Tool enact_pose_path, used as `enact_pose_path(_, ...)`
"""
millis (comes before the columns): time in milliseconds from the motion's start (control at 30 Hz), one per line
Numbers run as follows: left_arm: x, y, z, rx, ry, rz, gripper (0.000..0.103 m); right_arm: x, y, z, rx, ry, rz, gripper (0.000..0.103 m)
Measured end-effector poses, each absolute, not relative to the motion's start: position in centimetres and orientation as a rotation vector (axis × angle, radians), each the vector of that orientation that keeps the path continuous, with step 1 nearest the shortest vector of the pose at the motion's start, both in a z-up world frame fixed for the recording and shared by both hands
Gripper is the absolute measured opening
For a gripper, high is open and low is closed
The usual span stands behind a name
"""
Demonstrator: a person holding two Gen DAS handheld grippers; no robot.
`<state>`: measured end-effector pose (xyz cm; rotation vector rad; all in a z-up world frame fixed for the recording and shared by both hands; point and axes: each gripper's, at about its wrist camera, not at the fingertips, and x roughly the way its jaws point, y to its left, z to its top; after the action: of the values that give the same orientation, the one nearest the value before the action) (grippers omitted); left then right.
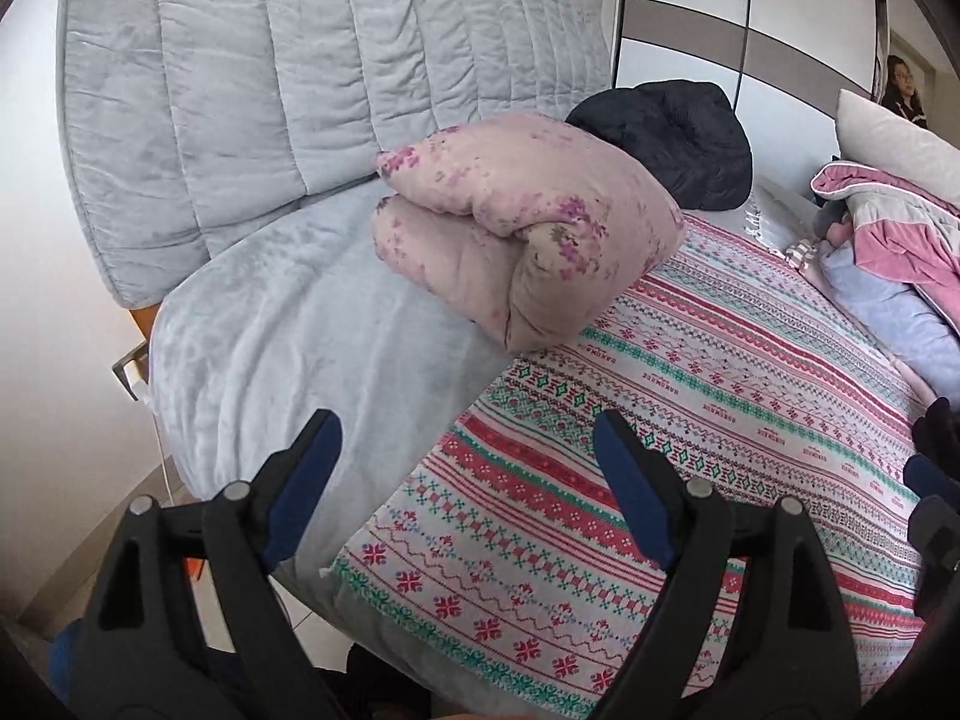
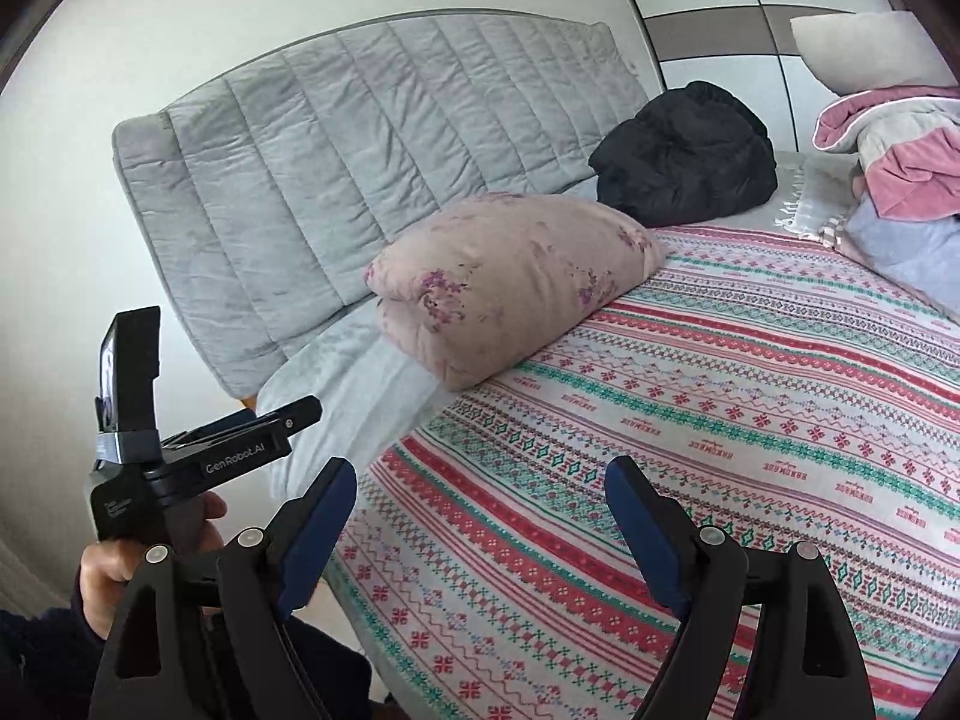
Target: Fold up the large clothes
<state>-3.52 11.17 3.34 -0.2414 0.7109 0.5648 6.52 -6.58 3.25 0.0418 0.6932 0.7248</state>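
Observation:
A folded pink floral quilt (image 1: 516,234) lies on the bed near the grey headboard; it also shows in the right wrist view (image 2: 504,282). A dark jacket (image 1: 672,132) is bunched behind it, also in the right wrist view (image 2: 684,156). A pile of pink and grey clothes (image 1: 888,228) lies at the right, also in the right wrist view (image 2: 888,162). My left gripper (image 1: 468,438) is open and empty above the patterned sheet's near corner. My right gripper (image 2: 480,486) is open and empty above the same sheet (image 2: 720,420). The left gripper's body (image 2: 198,456) shows at the left of the right wrist view.
A grey quilted headboard (image 1: 270,78) stands behind the bed. A grey blanket (image 1: 288,348) covers the bed's left part. A wardrobe (image 1: 750,6) stands at the back. A pillow (image 1: 894,138) lies at the right, and a person (image 1: 903,87) stands far right.

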Motion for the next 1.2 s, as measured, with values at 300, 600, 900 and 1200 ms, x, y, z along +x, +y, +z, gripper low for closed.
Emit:
enact_pose_path(300,-2.8,11.2,2.4,-0.231,0.768,0.571,0.087,6.8,-6.1,2.6,-0.007,0.679,0.660,0.086)
enact_pose_path(600,-2.3,11.2,1.7,-0.215,0.797,0.601,0.099,6.6,-6.1,2.6,-0.058,0.620,0.557,0.087)
enact_pose_path(900,-2.3,10.9,1.7,-0.194,0.796,0.609,0.101,6.4,-5.9,2.3,-0.091,0.609,0.542,0.087)
enact_pose_path(1200,-2.2,10.8,1.8,-0.191,0.798,0.608,0.101,6.4,-5.5,2.1,-0.106,0.611,0.539,0.087)
